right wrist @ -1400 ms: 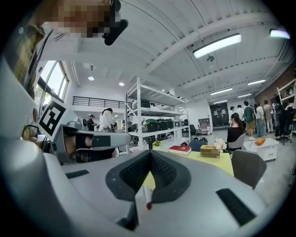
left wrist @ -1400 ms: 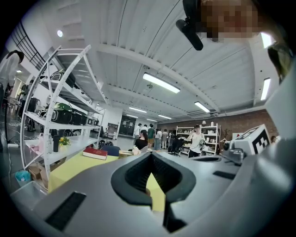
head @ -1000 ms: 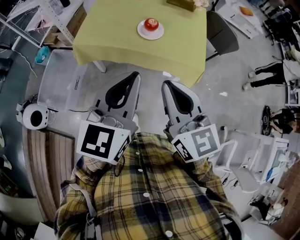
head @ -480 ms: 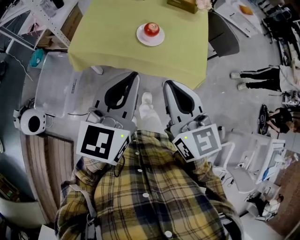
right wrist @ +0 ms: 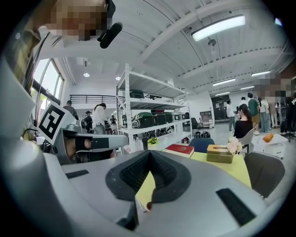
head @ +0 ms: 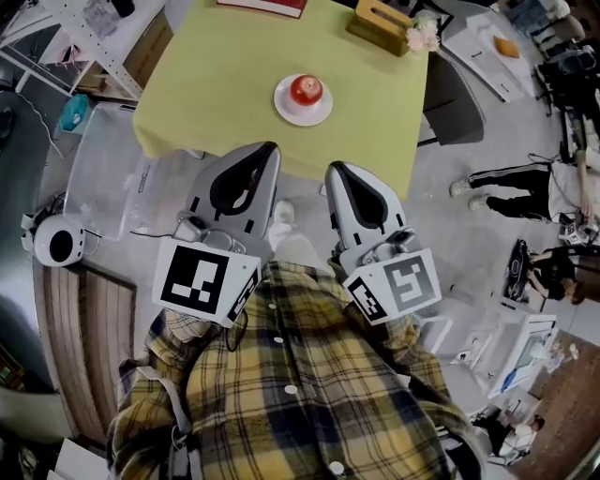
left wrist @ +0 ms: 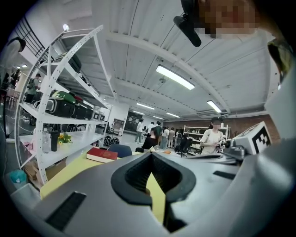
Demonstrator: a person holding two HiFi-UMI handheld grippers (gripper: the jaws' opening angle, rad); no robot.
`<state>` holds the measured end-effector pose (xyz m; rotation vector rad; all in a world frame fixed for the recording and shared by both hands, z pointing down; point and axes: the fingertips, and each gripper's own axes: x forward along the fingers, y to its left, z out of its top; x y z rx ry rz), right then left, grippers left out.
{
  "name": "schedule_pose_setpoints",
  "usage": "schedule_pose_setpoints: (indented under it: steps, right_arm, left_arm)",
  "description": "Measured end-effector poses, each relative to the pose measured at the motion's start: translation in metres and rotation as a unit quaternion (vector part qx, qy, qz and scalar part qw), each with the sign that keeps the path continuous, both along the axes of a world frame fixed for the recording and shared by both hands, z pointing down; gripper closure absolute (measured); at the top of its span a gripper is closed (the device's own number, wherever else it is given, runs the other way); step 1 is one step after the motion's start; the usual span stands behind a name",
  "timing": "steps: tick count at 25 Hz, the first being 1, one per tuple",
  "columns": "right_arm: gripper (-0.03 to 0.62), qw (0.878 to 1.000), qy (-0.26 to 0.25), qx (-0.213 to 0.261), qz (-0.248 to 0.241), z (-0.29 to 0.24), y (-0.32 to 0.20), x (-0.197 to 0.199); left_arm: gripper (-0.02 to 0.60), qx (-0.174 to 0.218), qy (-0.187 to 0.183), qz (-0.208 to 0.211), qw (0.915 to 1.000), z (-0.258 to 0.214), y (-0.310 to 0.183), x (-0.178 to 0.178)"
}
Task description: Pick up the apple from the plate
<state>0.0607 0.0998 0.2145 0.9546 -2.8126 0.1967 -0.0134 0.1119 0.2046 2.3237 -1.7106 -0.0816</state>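
A red apple (head: 307,90) sits on a small white plate (head: 289,110) near the front of the yellow-green table (head: 225,75). Both grippers are held side by side in front of the person's plaid shirt, pointing at the table. My left gripper (head: 273,147) has its tips at the table's near edge, jaws shut and empty (left wrist: 151,154). My right gripper (head: 331,167) is also shut and empty (right wrist: 149,152), and stands below and slightly right of the plate. In the right gripper view a sliver of the apple (right wrist: 149,204) shows through the jaw gap.
A red book (head: 262,6) and a wooden tissue box (head: 380,21) with flowers (head: 422,36) lie at the table's far side. A grey chair (head: 450,89) stands to the right, metal shelving (head: 94,37) to the left. A white round device (head: 58,242) sits on the floor. People stand at right.
The table with plate and apple has come nearer in the head view. Both grippers' tips now reach the table's near edge. Their jaws have stayed shut.
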Motion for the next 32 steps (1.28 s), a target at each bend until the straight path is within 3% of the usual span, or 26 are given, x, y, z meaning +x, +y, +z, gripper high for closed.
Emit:
schedule_pose_setpoints:
  steps: [11, 21, 32]
  right_arm:
    - [0.597, 0.999, 0.003, 0.007, -0.05, -0.003, -0.101, 0.013]
    - [0.597, 0.998, 0.005, -0.011, -0.068, 0.011, -0.147, 0.008]
    - [0.597, 1.0, 0.006, -0.026, -0.01, 0.026, -0.196, -0.03]
  left_arm:
    - [0.577, 0.008, -0.005, -0.052, 0.9986, -0.007, -0.098, 0.009]
    - [0.577, -0.012, -0.008, -0.07, 0.9974, 0.005, -0.14, 0.002]
    - [0.577, -0.029, -0.008, -0.004, 0.9995, 0.022, -0.199, -0.03]
